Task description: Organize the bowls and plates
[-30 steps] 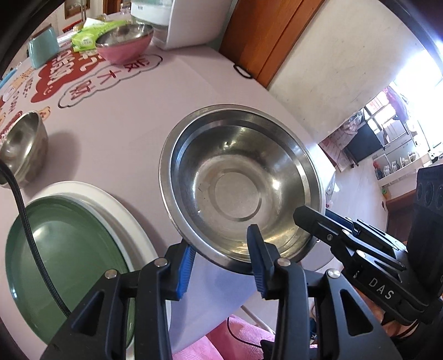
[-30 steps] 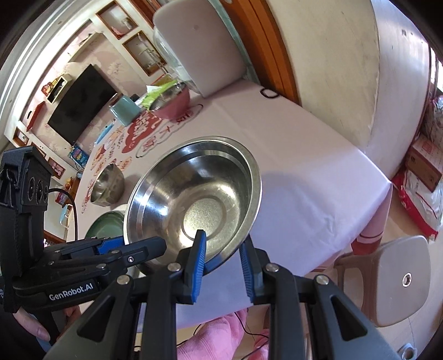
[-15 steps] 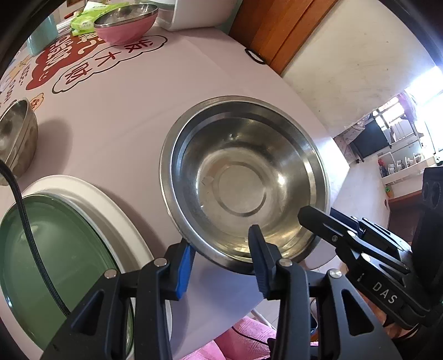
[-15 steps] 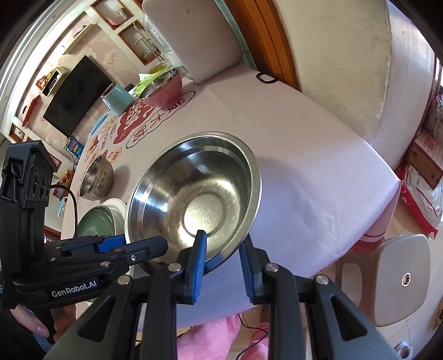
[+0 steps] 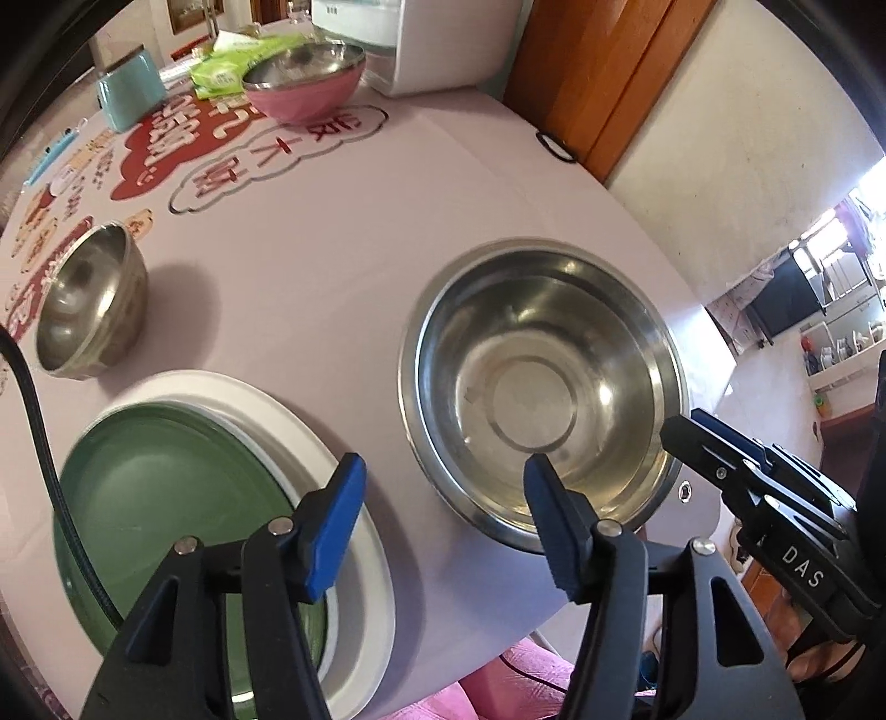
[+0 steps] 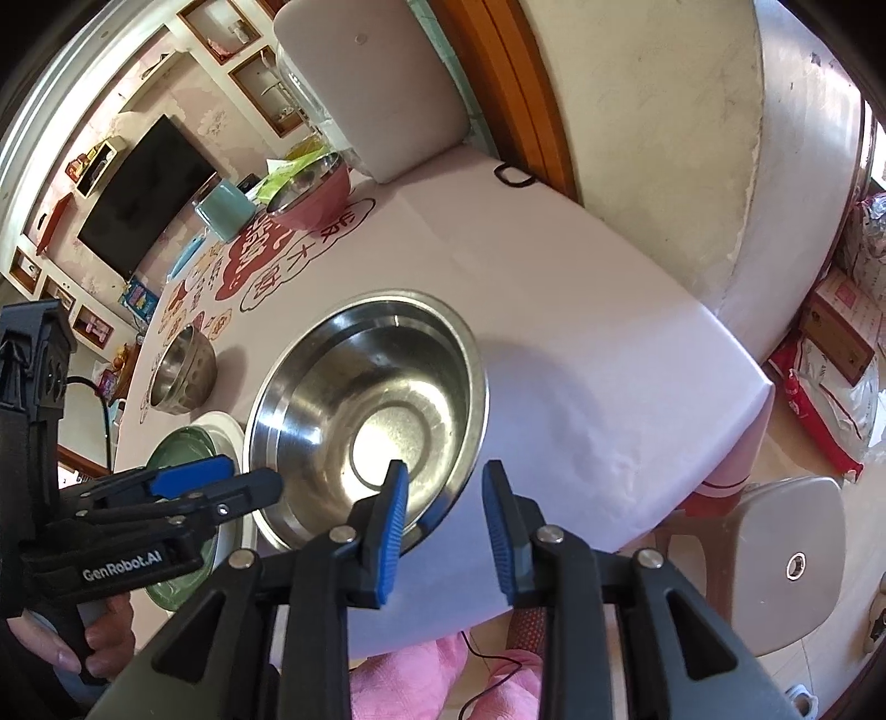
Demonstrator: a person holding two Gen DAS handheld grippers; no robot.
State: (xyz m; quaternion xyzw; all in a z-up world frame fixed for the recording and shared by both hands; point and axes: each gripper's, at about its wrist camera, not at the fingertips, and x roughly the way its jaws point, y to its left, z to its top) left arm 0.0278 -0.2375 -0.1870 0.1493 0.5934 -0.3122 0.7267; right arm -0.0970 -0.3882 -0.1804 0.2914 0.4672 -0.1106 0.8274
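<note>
A large steel bowl [image 5: 545, 387] [image 6: 365, 410] rests near the table's front edge. My left gripper [image 5: 443, 498] straddles its near-left rim; the jaws are opening and stand wide, with the rim between them and neither pad touching it. My right gripper [image 6: 446, 498] straddles the near rim further right. Its jaws are opening too, and a gap shows beside the rim. A green plate [image 5: 166, 498] lies on a white plate [image 5: 360, 598] left of the bowl. Further back stand a small steel bowl [image 5: 88, 310] and a pink bowl [image 5: 304, 83].
A teal box [image 5: 130, 88], a green packet [image 5: 221, 72] and a white appliance [image 5: 421, 39] crowd the table's far end. A small black loop [image 5: 554, 147] lies by the far right edge. A grey stool [image 6: 792, 554] stands beside the table. Pink cloth shows below the front edge.
Both grippers have let go of the large bowl's rim, the left spreading much wider than the right. The left wrist has tipped, so more of the far table shows.
</note>
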